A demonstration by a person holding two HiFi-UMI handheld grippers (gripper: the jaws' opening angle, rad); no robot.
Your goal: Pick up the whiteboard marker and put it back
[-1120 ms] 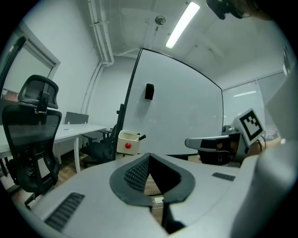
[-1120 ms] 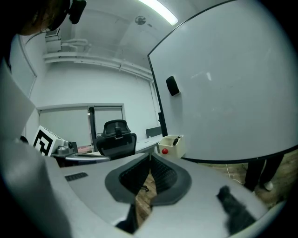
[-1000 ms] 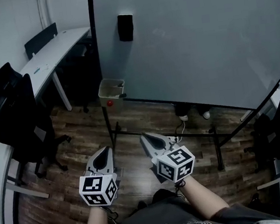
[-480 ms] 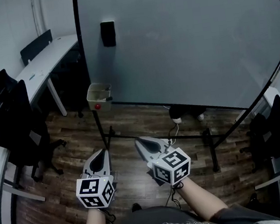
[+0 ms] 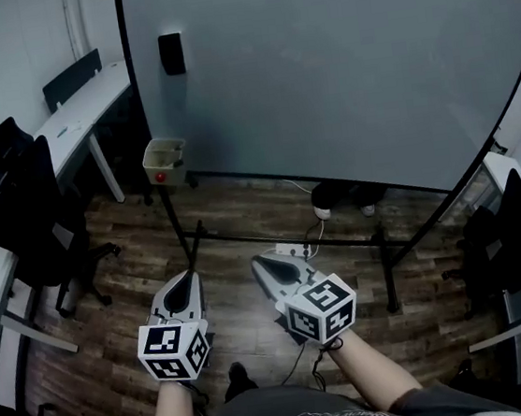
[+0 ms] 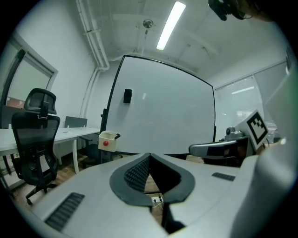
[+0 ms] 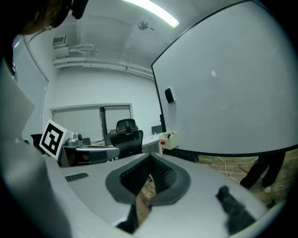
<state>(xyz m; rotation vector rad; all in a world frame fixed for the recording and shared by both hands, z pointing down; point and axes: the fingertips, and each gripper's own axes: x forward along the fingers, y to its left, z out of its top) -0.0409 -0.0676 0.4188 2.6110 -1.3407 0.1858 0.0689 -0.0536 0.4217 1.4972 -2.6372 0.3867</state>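
My left gripper (image 5: 190, 279) and right gripper (image 5: 260, 264): jaws closed tip to tip, nothing held. Marker not made out, likely in the box (image 5: 164, 156) by the whiteboard (image 5: 318, 63), well ahead of my jaws and leftward. Risk: arriving closed, I knock the box.

The whiteboard (image 5: 337, 61) stands ahead on the floor (image 5: 243, 219). A small block (image 5: 171, 53) sits on its upper left part. A box (image 5: 164, 156) hangs at its lower left corner; its contents are too small to tell. A bench (image 5: 78, 107) runs left of the board, with a chair (image 5: 25, 212) before it. The left hand-held gripper (image 5: 192, 274) and right hand-held gripper (image 5: 256, 260) are side by side, well apart from the board.
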